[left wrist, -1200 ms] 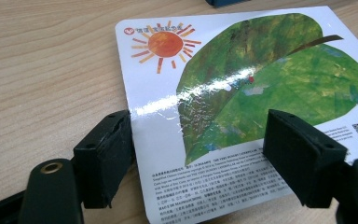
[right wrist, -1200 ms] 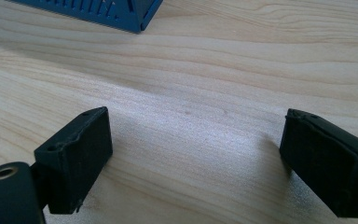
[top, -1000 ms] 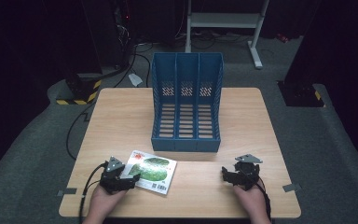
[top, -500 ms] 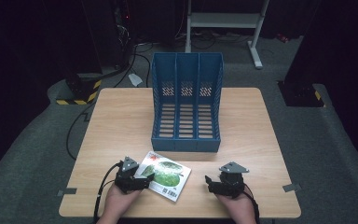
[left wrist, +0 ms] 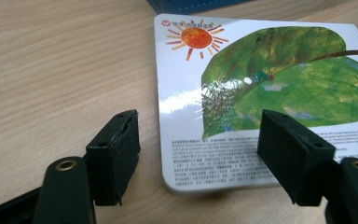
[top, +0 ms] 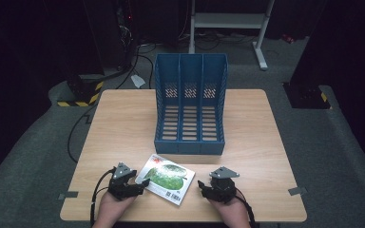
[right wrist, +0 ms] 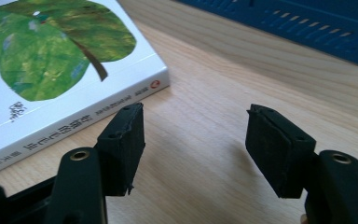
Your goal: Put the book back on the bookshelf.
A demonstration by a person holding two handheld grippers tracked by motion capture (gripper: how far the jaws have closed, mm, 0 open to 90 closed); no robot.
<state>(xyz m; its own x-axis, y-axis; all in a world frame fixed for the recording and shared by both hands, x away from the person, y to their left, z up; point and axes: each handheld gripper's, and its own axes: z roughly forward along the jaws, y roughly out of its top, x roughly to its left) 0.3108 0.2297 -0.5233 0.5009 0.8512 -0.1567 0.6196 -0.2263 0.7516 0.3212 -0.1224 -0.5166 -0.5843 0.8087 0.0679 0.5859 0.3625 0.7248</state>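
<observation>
I have the picture book (top: 165,178) lying flat on the tabletop (top: 123,123), cover side down (barcode and leaf artwork facing up), just in front of the blue file rack (top: 190,104) and a little to its left. Everything I say is placed against that book.

My left hand-held gripper (top: 141,183) sits at the book's near left corner with its jaws spread wide; in the left gripper view one jaw is over bare wood beside the book and the other hangs over the printed cover, so the corner lies between them. My right hand-held gripper (top: 203,185) is off the book's right edge, near the spine, jaws also wide and holding nothing; I think they hover just above the wood, though the angle makes height hard to judge.

The risk I see is in the pinch. The book lies flush, so a jaw may skid across the glossy cover instead of getting under the edge, shoving the book toward the rack. A grip on one corner alone could also let the book swing or fan open when lifted.
</observation>
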